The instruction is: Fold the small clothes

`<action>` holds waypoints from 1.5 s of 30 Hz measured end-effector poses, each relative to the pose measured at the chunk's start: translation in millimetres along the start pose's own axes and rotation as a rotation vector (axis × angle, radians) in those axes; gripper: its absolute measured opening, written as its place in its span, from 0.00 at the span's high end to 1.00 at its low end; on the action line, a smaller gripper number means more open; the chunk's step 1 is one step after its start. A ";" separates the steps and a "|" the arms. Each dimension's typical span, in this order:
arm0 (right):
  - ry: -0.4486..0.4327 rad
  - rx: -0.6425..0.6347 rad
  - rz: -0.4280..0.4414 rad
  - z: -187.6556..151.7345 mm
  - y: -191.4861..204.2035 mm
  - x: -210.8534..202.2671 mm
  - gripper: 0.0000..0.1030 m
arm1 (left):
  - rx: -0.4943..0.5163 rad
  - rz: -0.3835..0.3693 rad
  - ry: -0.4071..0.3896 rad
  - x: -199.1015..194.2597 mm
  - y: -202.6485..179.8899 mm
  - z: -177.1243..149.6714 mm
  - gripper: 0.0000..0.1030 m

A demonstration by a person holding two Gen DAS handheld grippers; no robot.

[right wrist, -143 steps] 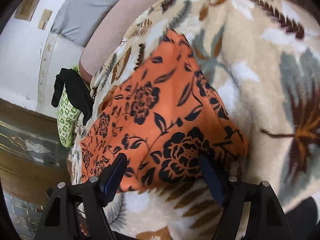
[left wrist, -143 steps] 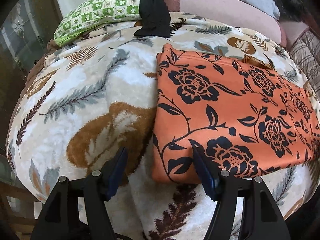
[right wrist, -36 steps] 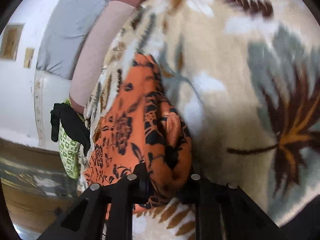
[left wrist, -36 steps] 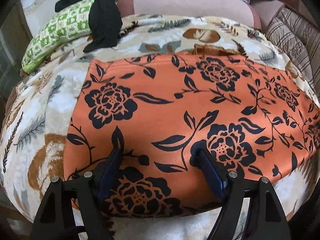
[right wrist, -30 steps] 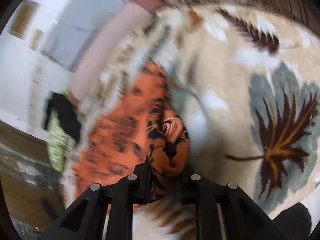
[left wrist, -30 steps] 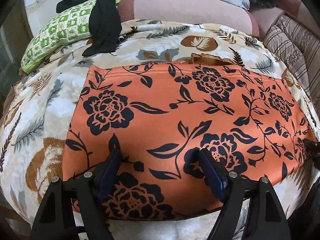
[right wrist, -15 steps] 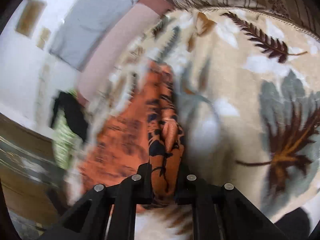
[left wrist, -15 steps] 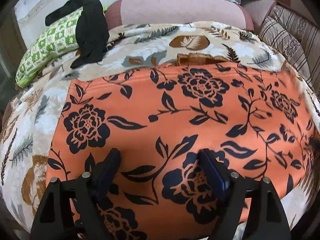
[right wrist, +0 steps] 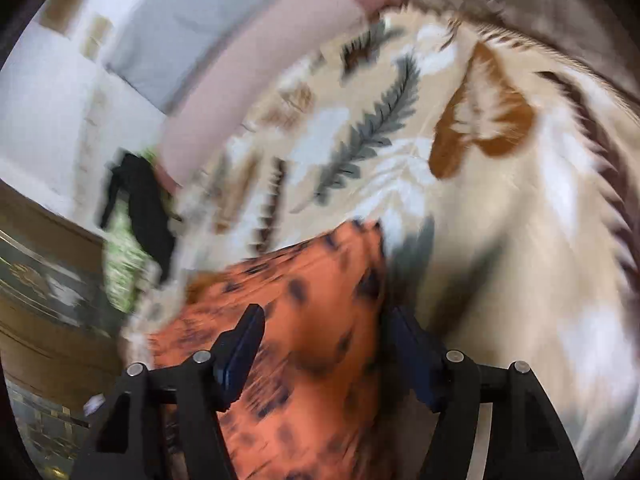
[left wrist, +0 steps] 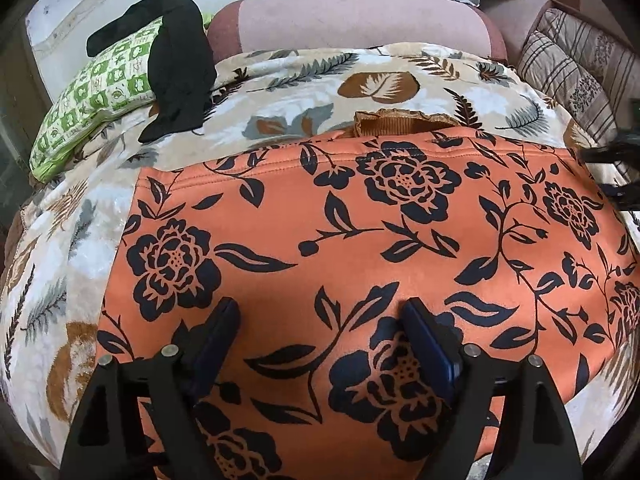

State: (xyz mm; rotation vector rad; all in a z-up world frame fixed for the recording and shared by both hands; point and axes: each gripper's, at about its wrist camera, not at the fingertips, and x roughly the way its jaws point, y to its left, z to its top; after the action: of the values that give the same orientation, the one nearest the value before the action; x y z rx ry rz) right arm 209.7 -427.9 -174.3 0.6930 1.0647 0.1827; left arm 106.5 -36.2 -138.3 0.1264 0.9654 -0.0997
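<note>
An orange garment with black flowers (left wrist: 360,240) lies spread flat on a leaf-patterned blanket (left wrist: 280,88). My left gripper (left wrist: 318,308) hovers over its near half, jaws wide and still opening, the pads pressing nothing. In the blurred right wrist view the garment's (right wrist: 312,320) right edge runs between the fingers of my right gripper (right wrist: 324,314), whose jaws are opening and no longer pinch the cloth. A dark blur at the right edge of the left wrist view is the right gripper (left wrist: 612,156).
A green checked pillow (left wrist: 92,104) with a black garment (left wrist: 180,68) draped over it lies at the back left. A pink cushion (left wrist: 352,20) and a striped cushion (left wrist: 572,68) line the back. Brown ribbed fabric (left wrist: 400,122) peeks out behind the orange garment.
My right gripper held a bunched edge of the orange garment, then swung along the bed and spread its jaws, letting the cloth go. The garment's right side now lies flatter.
</note>
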 end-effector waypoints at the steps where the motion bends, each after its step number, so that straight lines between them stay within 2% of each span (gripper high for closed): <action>1: 0.050 0.004 -0.014 7.3 -3.1 16.3 0.36 | 0.000 0.000 0.002 0.5 0.6 0.2 0.16; 2: 0.057 -0.019 -0.029 7.9 -1.5 19.5 0.54 | 0.000 -0.004 0.002 0.8 1.2 0.4 0.16; 3: 0.076 -0.073 -0.042 7.7 12.5 20.8 0.87 | 0.002 -0.006 0.000 0.8 1.6 0.3 0.16; 4: 0.048 -0.120 -0.061 5.0 25.5 13.9 0.86 | 0.005 -0.009 -0.005 1.0 2.3 -0.1 0.16; 6: -0.066 -0.211 -0.151 0.3 47.3 -5.7 0.87 | 0.003 -0.005 -0.014 3.3 2.2 -1.0 0.12; 7: -0.080 -0.188 -0.191 0.5 39.5 -2.6 0.87 | -0.001 -0.002 -0.014 4.9 1.6 -1.2 0.12; 8: -0.046 -0.138 -0.221 2.9 26.1 8.4 0.86 | -0.002 0.002 -0.012 4.7 0.9 -0.8 0.12; 9: -0.018 -0.088 -0.223 2.2 11.7 20.3 0.81 | 0.002 0.004 -0.011 3.5 0.3 -0.3 0.12; 10: -0.046 -0.077 -0.194 -0.9 8.2 18.5 0.80 | 0.012 0.002 -0.007 1.7 0.7 0.0 0.12; 11: -0.071 -0.083 -0.182 -3.8 12.3 9.8 0.74 | 0.017 -0.003 -0.008 -0.7 2.6 -0.2 0.12; 13: -0.093 -0.095 -0.199 -7.9 21.4 -8.0 0.50 | 0.007 0.005 -0.008 -3.7 6.8 -0.2 0.12; 14: -0.131 -0.093 -0.220 -10.5 24.2 -21.5 0.36 | -0.005 0.005 -0.007 -6.2 9.2 -0.2 0.12; 16: -0.218 -0.097 -0.196 -20.1 42.2 -50.6 0.36 | -0.027 0.000 -0.025 -15.8 13.7 -2.7 0.12; 18: -0.213 -0.105 -0.108 -39.6 56.8 -71.0 0.36 | -0.026 -0.002 -0.036 -24.2 15.7 -5.9 0.12; 19: -0.185 -0.110 -0.032 -50.0 64.2 -74.1 0.35 | -0.023 0.000 -0.044 -28.3 16.7 -8.0 0.12; 21: -0.072 -0.143 0.114 -71.2 73.6 -64.1 0.31 | -0.025 0.009 -0.042 -32.5 19.8 -11.7 0.12; 22: -0.001 -0.170 0.141 -82.3 70.9 -47.9 0.31 | -0.035 0.013 -0.033 -33.4 22.1 -12.6 0.12; 23: 0.020 -0.165 0.108 -84.7 64.0 -37.5 0.31 | -0.051 0.014 -0.025 -35.5 24.9 -13.2 0.12; 24: 0.032 -0.111 0.030 -84.8 45.7 -24.0 0.32 | -0.061 0.012 -0.024 -38.0 26.5 -13.5 0.12; 25: 0.027 0.014 0.004 -83.2 19.1 -16.0 0.41 | -0.068 0.010 -0.027 -42.8 28.2 -13.4 0.12; 26: -0.011 0.129 0.041 -83.3 3.7 -21.8 0.55 | -0.069 0.008 -0.043 -49.8 30.0 -13.7 0.12; 27: -0.063 0.174 0.064 -85.6 3.7 -36.5 0.49 | -0.070 0.010 -0.061 -55.3 31.3 -14.2 0.12; 28: -0.117 0.123 0.044 -89.5 16.5 -53.9 0.41 | -0.071 0.015 -0.073 -58.9 32.5 -14.3 0.12; 29: -0.156 0.078 0.035 -95.3 26.4 -66.8 0.28 | -0.075 0.016 -0.070 -60.0 33.5 -13.8 0.12; 30: -0.181 0.045 0.043 -104.8 36.9 -79.4 0.25 | -0.083 0.015 -0.065 -60.7 33.7 -14.1 0.12; 34: -0.124 0.071 0.114 -155.7 44.6 -93.5 0.24 | -0.083 -0.002 -0.073 -67.9 28.6 -17.4 0.12; 36: -0.091 0.141 0.153 -183.7 32.9 -87.1 0.24 | -0.062 -0.002 -0.081 -72.2 24.2 -19.4 0.12; 39: -0.055 0.266 0.147 -215.4 9.0 -64.9 0.24 | -0.063 -0.008 -0.080 -74.6 23.1 -20.5 0.12; 41: -0.067 0.318 0.170 -223.1 0.2 -56.8 0.24 | -0.073 -0.016 -0.075 -73.9 24.1 -20.8 0.12; 45: -0.171 0.387 0.188 -202.6 -15.1 -57.8 0.24 | -0.079 -0.018 -0.062 -70.0 22.4 -20.8 0.12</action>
State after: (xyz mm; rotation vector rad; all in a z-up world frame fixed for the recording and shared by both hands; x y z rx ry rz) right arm 6.1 -378.3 -201.0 1.1389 0.8770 0.0761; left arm 53.2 -8.9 -90.9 0.0420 0.9073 -0.0815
